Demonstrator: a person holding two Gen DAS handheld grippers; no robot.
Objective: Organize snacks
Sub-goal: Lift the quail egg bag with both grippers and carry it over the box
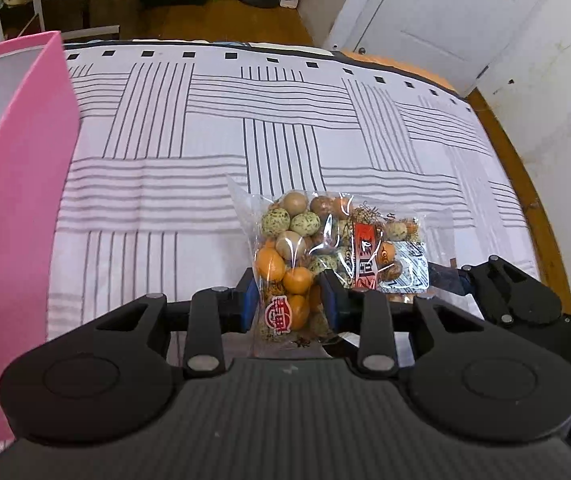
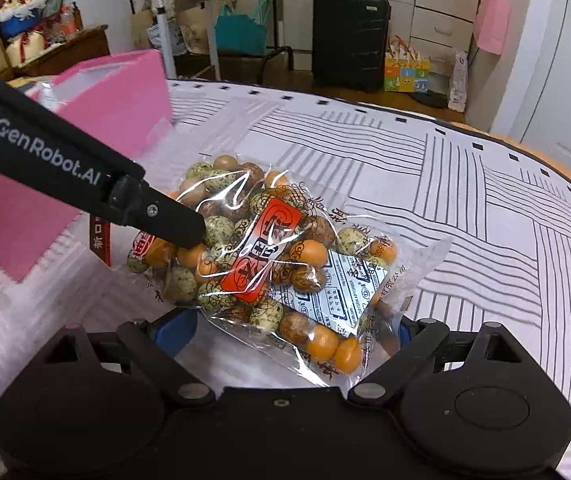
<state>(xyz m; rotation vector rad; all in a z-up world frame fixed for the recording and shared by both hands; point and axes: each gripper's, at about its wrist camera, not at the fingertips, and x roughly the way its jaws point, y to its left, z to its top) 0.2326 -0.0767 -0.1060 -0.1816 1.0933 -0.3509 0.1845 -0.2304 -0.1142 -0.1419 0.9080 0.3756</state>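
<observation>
A clear snack bag (image 1: 317, 240) of orange, speckled and brown coated nuts with a red label lies on the striped bedsheet. My left gripper (image 1: 291, 300) is shut on the bag's near end, its blue pads (image 1: 250, 300) pressing the plastic. In the right wrist view the same bag (image 2: 269, 256) fills the middle and the left gripper (image 2: 173, 220) comes in from the left onto it. My right gripper (image 2: 297, 332) is open, with the bag's near corner lying between its spread jaws. A pink box (image 1: 17, 184) stands open at the left.
The bed's wooden frame edge (image 1: 525, 168) runs along the right. The pink box (image 2: 97, 136) sits at the bed's far left. Beyond the bed are a black suitcase (image 2: 349, 36), a teal bag (image 2: 241, 32), a colourful gift bag (image 2: 405, 74) and a white door (image 1: 437, 12).
</observation>
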